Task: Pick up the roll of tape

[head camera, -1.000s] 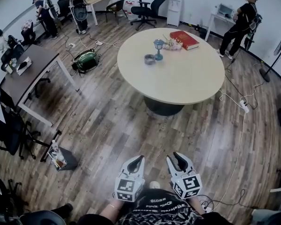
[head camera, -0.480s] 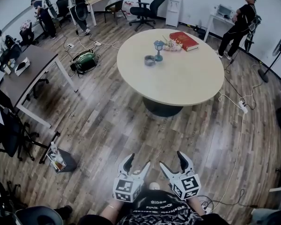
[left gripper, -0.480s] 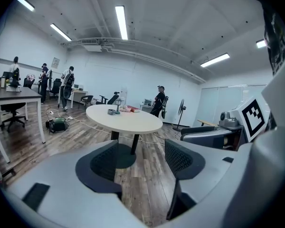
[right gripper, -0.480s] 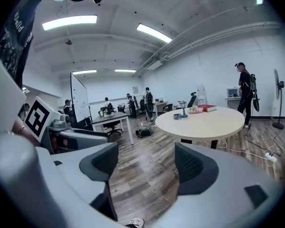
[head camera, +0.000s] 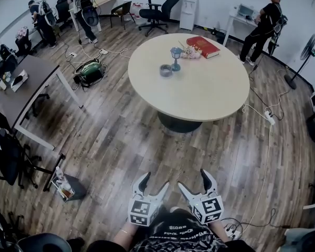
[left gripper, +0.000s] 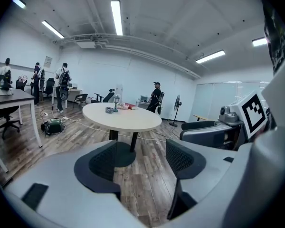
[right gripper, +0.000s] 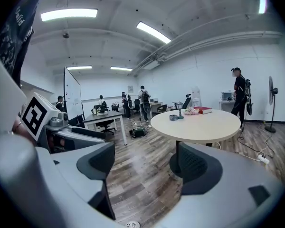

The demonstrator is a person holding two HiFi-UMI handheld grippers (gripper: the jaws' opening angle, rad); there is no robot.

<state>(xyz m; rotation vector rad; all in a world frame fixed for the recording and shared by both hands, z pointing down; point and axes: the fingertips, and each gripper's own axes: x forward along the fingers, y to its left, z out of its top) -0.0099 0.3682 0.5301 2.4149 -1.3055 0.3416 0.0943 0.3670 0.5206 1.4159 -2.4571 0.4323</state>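
The roll of tape point(head camera: 166, 70) is a small grey ring lying flat on the round beige table point(head camera: 199, 93), far ahead of me. It also shows small in the left gripper view as the tape point(left gripper: 108, 110) and in the right gripper view as the tape point(right gripper: 173, 117). My left gripper point(head camera: 154, 181) and right gripper point(head camera: 193, 180) hang side by side low over the wooden floor, well short of the table. Both have just been opening their jaws and now stand open with nothing between them. Only floor shows between the left gripper point(left gripper: 141, 158) pads and the right gripper point(right gripper: 147, 163) pads.
A goblet point(head camera: 175, 54), a red book point(head camera: 202, 46) and a small bunch of flowers point(head camera: 190, 52) stand near the tape. A dark desk point(head camera: 21, 88) is at the left, with a cable and power strip point(head camera: 268, 117) at the right. People stand at the room's far edges.
Both grippers' jaws went from nearly shut to wide open. The table has come slightly nearer in the head view.
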